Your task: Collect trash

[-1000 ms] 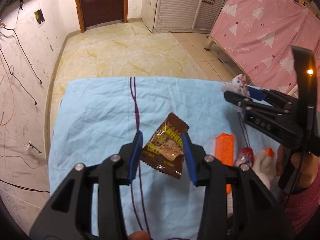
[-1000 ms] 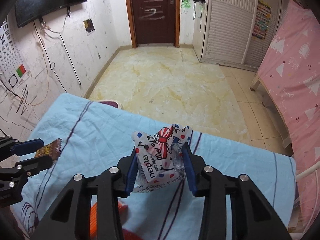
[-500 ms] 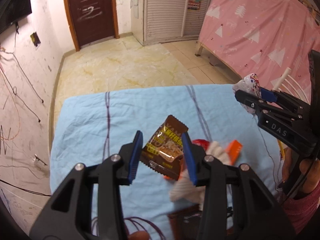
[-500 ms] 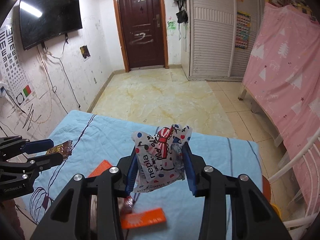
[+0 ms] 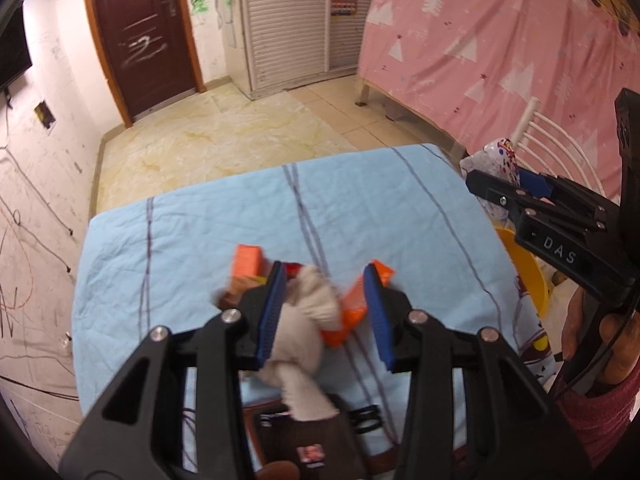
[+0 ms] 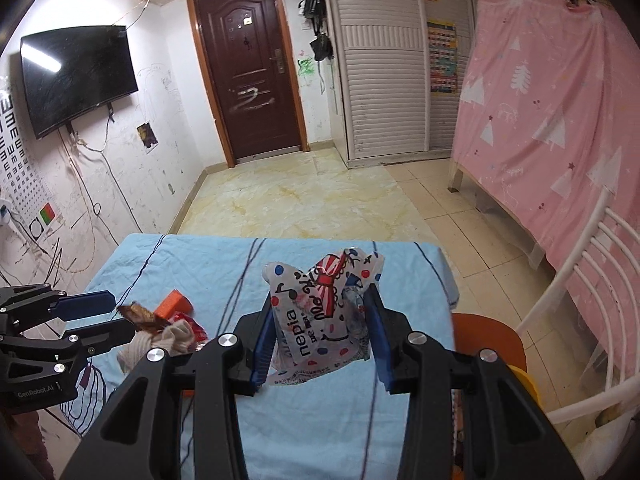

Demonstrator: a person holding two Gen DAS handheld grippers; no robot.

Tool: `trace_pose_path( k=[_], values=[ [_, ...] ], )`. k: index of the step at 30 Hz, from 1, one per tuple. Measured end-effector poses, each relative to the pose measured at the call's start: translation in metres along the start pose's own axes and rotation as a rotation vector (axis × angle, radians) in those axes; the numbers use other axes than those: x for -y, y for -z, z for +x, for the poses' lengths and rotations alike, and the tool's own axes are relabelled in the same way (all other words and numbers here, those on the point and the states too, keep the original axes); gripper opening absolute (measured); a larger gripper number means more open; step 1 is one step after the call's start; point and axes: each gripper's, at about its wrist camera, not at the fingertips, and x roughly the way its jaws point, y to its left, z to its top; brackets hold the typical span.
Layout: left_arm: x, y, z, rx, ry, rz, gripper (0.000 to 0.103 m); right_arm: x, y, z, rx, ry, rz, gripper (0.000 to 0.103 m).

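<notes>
My right gripper [image 6: 320, 336] is shut on a white "nepia" tissue wrapper [image 6: 320, 320] with red and blue dots, held above the blue cloth [image 6: 224, 264]; it also shows at the right of the left wrist view [image 5: 500, 164]. My left gripper [image 5: 324, 312] is open, nothing between its pads. The brown snack wrapper [image 6: 140, 314] shows at its fingertips in the right wrist view, blurred [image 5: 232, 296] just left of its left pad. Below lie a cream sock [image 5: 308, 320], orange blocks [image 5: 248, 260] and a red wrapper [image 6: 188, 318].
A yellow bin [image 5: 524, 272] stands beside the table's right edge, under my right gripper, next to an orange stool [image 6: 488, 340] and a white chair [image 6: 580, 320]. A dark box [image 5: 308, 448] sits at the table's near edge. Open tiled floor lies beyond.
My left gripper has opened and the brown snack wrapper has left its jaws, now blurred at its left. Both grippers have swung right, still over the pile.
</notes>
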Motion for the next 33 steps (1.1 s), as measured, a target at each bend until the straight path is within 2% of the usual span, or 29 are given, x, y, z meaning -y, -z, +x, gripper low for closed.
trace_pose_path(
  k=[4, 6, 15, 17, 19, 28, 33],
  values=[
    [0.011, -0.005, -0.007, 0.027, -0.044, 0.023, 0.038, 0.026, 0.01, -0.017, 0.014, 0.015, 0.04, 0.035],
    [0.003, -0.009, -0.007, 0.024, -0.067, 0.008, 0.038, 0.035, 0.016, -0.023, 0.021, 0.023, 0.052, 0.035],
    [-0.059, -0.003, 0.029, -0.085, -0.161, -0.098, 0.04, 0.072, 0.042, -0.031, 0.015, 0.043, 0.122, 0.035],
    [-0.074, -0.001, 0.033, -0.092, -0.176, -0.129, 0.053, 0.078, 0.047, -0.032, 0.011, 0.05, 0.139, 0.035],
    [-0.087, 0.002, 0.035, -0.096, -0.187, -0.153, 0.056, 0.085, 0.051, -0.033, 0.007, 0.055, 0.152, 0.035],
    [-0.146, 0.026, 0.05, -0.159, -0.247, -0.241, 0.056, 0.103, 0.063, -0.041, 0.019, 0.078, 0.197, 0.035],
    [-0.17, 0.038, 0.053, -0.187, -0.223, -0.302, 0.056, 0.108, 0.066, -0.049, 0.033, 0.082, 0.211, 0.035]
  ],
)
